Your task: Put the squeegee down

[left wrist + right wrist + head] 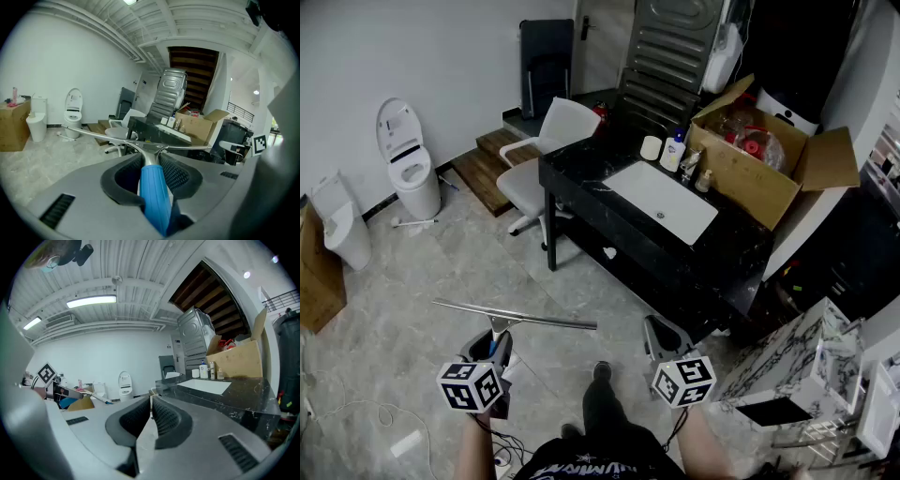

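Note:
My left gripper (pixel 492 349) is shut on the squeegee's blue handle (pixel 154 197). The squeegee (pixel 514 319) has a long metal blade that lies crosswise above the floor, well short of the black counter (pixel 581 183). In the left gripper view the blade (pixel 117 139) spans from left to right ahead of the jaws. My right gripper (pixel 661 335) hangs to the right of it, near the counter's front corner. Its jaws (pixel 150 416) are pressed together with nothing between them.
The black counter holds a white sink basin (pixel 661 201), bottles (pixel 675 150) and an open cardboard box (pixel 759 155). A white chair (pixel 544 150) stands at its left end. A toilet (pixel 408 159) is against the far wall. A marble-patterned cabinet (pixel 797 366) is at the right.

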{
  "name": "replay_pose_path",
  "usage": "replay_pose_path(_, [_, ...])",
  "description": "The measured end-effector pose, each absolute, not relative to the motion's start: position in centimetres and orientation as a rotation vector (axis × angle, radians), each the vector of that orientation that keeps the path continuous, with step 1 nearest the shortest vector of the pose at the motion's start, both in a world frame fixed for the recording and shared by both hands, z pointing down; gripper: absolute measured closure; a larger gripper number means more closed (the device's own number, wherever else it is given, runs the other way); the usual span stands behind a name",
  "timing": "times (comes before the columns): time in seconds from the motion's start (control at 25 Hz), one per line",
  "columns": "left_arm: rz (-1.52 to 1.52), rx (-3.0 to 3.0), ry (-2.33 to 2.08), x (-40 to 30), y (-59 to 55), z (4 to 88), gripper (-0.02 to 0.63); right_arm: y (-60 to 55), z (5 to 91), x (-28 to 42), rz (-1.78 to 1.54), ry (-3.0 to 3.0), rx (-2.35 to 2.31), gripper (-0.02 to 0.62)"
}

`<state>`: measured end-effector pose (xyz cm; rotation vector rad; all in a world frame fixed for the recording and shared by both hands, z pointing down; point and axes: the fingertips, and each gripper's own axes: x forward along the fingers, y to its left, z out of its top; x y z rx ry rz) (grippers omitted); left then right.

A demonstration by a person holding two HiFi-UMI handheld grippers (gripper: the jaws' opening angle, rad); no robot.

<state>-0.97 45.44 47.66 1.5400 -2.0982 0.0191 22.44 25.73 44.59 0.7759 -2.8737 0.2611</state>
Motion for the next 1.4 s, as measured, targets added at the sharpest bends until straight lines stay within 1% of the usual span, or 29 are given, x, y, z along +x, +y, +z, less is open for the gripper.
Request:
replay_pose_path(0.44, [0.071, 1.527, -2.145, -2.0, 44.1, 48.0, 0.468, 24.7, 45.1, 20.0, 0.27, -2.883, 0.724, 0.545])
replay_pose_path(0.72, [0.079, 1.517, -2.147, -4.2, 40.6, 48.4, 0.468, 21.0, 45.1, 17.6, 0.286, -2.912, 0.74, 0.543])
replay_pose_path(0.96, [0.092, 1.514, -2.13, -7.5, 34.6, 48.5, 0.468, 14.9, 45.6, 13.6, 0.329, -2.913, 0.719, 0.543])
replay_pose_path(1.4, [0.092, 1.526, -2.133, -13.5, 18.9, 47.9, 0.468, -1.3, 45.7, 6.1, 0.351, -2.916, 0.682, 0.543])
